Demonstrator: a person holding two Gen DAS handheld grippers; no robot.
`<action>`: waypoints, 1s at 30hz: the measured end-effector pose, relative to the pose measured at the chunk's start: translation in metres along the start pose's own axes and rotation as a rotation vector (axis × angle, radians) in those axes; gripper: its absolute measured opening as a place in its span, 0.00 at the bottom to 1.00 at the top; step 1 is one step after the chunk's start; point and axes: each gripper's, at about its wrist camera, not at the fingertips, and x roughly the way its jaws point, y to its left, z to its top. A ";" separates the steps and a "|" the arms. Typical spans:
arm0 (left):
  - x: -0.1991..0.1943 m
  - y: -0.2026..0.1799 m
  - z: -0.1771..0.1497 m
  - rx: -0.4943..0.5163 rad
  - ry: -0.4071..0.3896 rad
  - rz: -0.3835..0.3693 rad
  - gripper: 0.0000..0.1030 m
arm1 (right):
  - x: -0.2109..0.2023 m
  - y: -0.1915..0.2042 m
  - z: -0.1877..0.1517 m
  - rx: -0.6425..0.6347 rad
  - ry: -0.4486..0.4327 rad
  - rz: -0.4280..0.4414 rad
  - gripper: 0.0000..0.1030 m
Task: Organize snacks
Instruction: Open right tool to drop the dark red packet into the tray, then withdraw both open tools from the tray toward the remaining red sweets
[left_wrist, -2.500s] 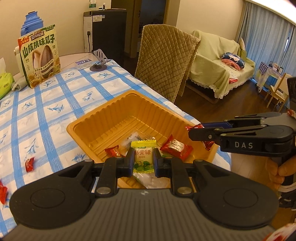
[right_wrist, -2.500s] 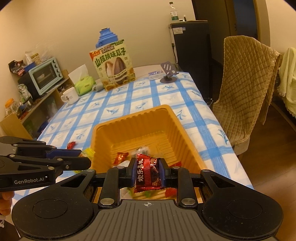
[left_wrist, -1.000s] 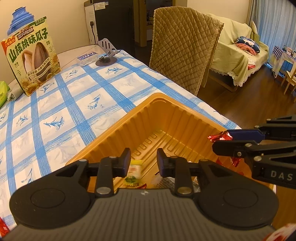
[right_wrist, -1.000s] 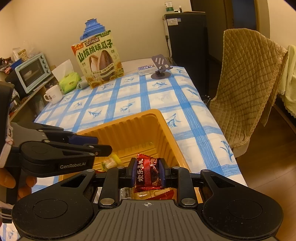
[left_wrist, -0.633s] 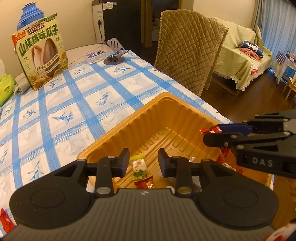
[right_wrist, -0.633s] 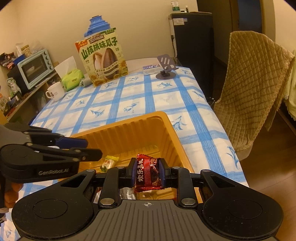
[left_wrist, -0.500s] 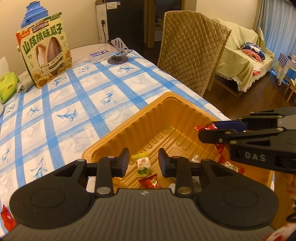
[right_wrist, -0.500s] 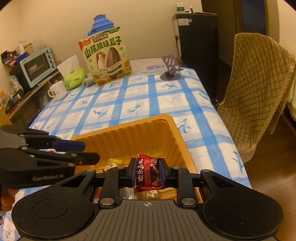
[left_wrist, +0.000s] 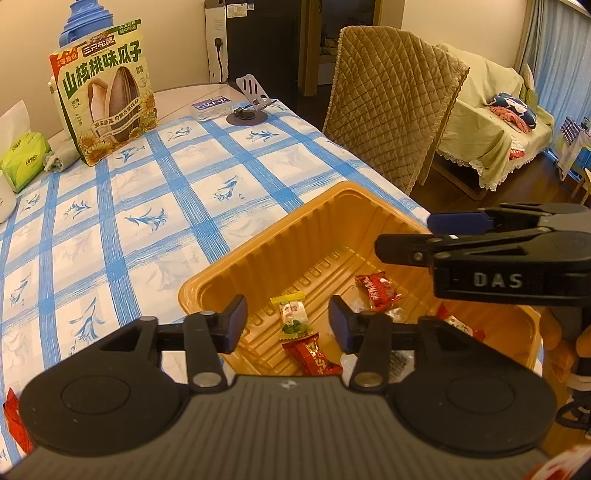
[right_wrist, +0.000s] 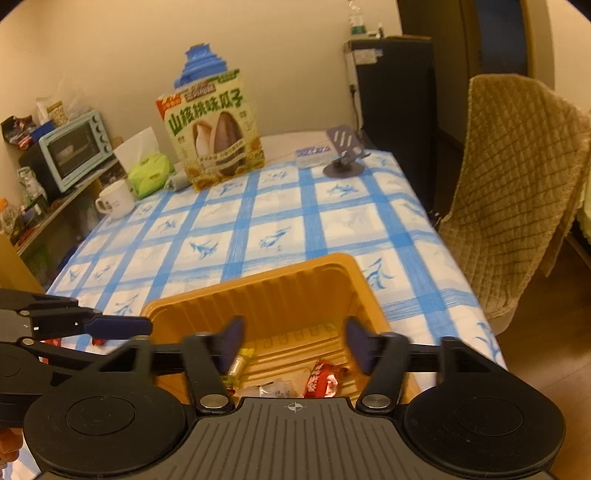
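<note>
An orange plastic tray (left_wrist: 207, 280) (right_wrist: 255, 284) sits near the table's right edge with several wrapped candies in it. My left gripper (left_wrist: 287, 321) hovers over its near side, jaws opening, with nothing pressed between them. Below it, on the tray floor, lie a green-and-yellow candy (left_wrist: 293, 315) and a red candy (left_wrist: 310, 354). My right gripper (right_wrist: 293, 343) (left_wrist: 406, 234) is above the tray's other side, jaws opening and blurred. The red packet (right_wrist: 323, 380) (left_wrist: 376, 288) lies loose in the tray beneath it. The left gripper (right_wrist: 125, 339) shows at the left of the right wrist view.
A big sunflower-seed bag (left_wrist: 107, 96) (right_wrist: 216, 136), a green tissue pack (right_wrist: 149, 175), a mug (right_wrist: 114, 201) and a phone stand (right_wrist: 343, 162) stand at the table's far end. A quilt-covered chair (right_wrist: 517, 192) is beside the table. A loose red candy (left_wrist: 13, 413) lies on the cloth.
My right gripper has let go of the red packet, which has dropped into the tray. Both grippers' jaws stand wider apart than half a second ago. The left gripper drew back slightly.
</note>
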 end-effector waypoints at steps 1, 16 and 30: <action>-0.002 -0.001 -0.001 0.001 -0.002 0.000 0.48 | -0.004 -0.001 -0.001 0.004 0.001 0.001 0.65; -0.050 -0.027 -0.030 -0.008 -0.029 -0.046 0.68 | -0.072 -0.012 -0.026 0.070 0.037 -0.031 0.85; -0.109 -0.050 -0.064 -0.040 -0.064 -0.048 0.73 | -0.125 0.006 -0.051 0.054 0.067 -0.014 0.86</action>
